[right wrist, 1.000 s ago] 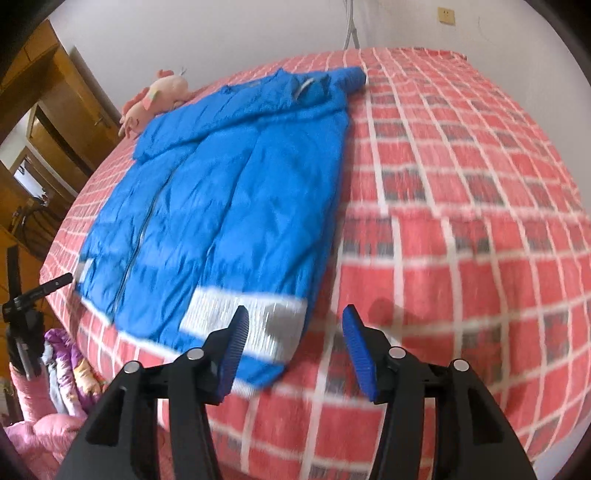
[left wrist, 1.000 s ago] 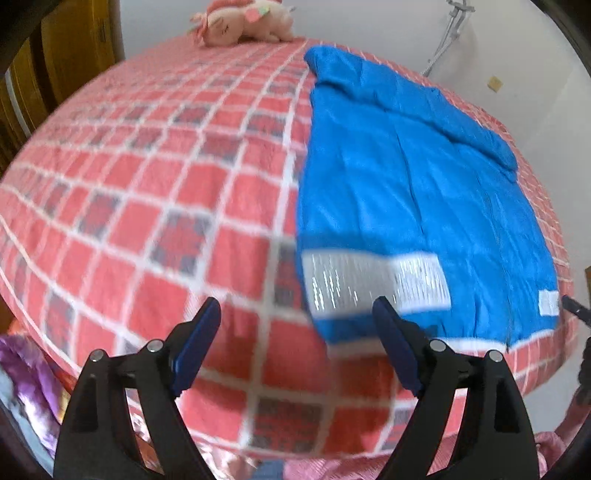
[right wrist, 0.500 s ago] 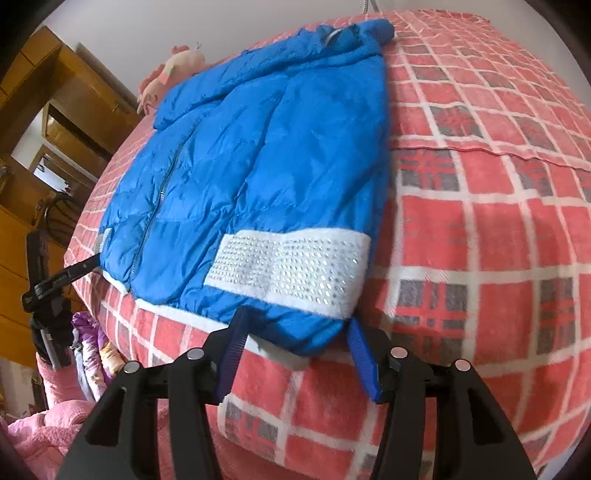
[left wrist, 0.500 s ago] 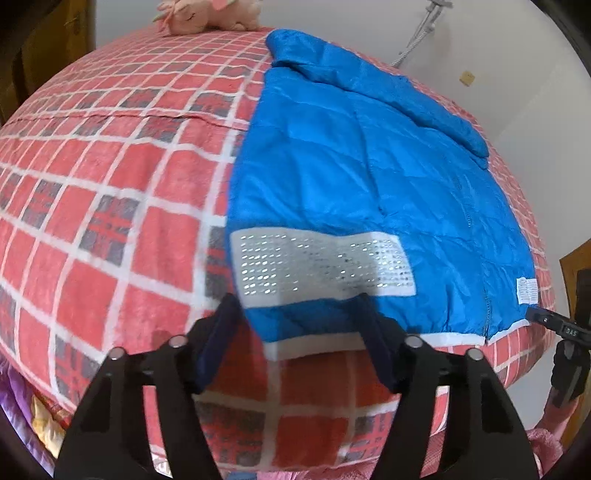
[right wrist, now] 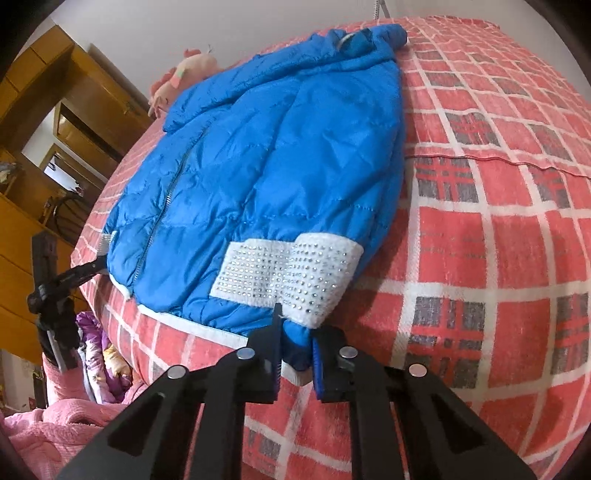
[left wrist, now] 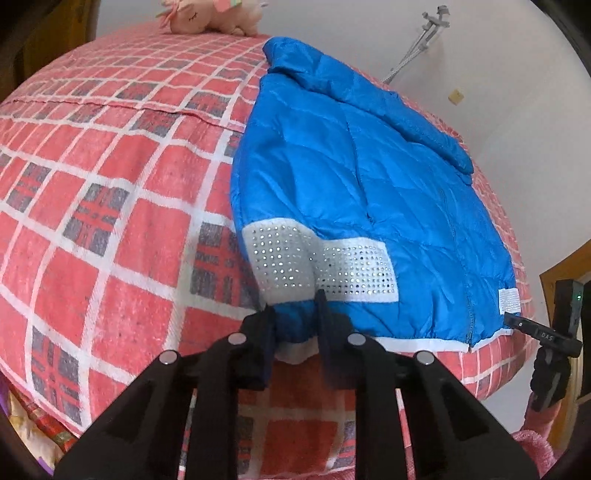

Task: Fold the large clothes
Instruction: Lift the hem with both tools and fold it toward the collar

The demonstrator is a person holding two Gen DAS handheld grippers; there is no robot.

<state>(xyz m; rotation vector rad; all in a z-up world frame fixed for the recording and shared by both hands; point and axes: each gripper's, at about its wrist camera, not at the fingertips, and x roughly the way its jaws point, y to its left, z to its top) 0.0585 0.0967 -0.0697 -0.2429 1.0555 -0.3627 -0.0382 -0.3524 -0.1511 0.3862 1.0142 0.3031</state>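
Observation:
A blue puffer jacket [left wrist: 369, 177] lies flat on the red plaid bed [left wrist: 110, 221], collar at the far end, hem toward me. It also shows in the right wrist view [right wrist: 266, 155]. A white studded band [left wrist: 321, 266] crosses each lower corner; the other band shows in the right wrist view [right wrist: 288, 273]. My left gripper [left wrist: 295, 325] is shut on the jacket's hem at its left corner. My right gripper [right wrist: 297, 343] is shut on the hem at its right corner. The pinched fabric bunches between the jaws.
A pink plush toy [left wrist: 210, 16] lies at the bed's far end, beyond the collar. Wooden cabinets [right wrist: 44, 155] stand left of the bed. Pink and purple bedding [right wrist: 74, 398] is piled on the floor by the near edge. The other gripper [left wrist: 554, 332] shows at the right edge.
Both grippers moved in to the jacket's hem corners and closed on them. The open jaws from a second ago now pinch the fabric, which has puckered.

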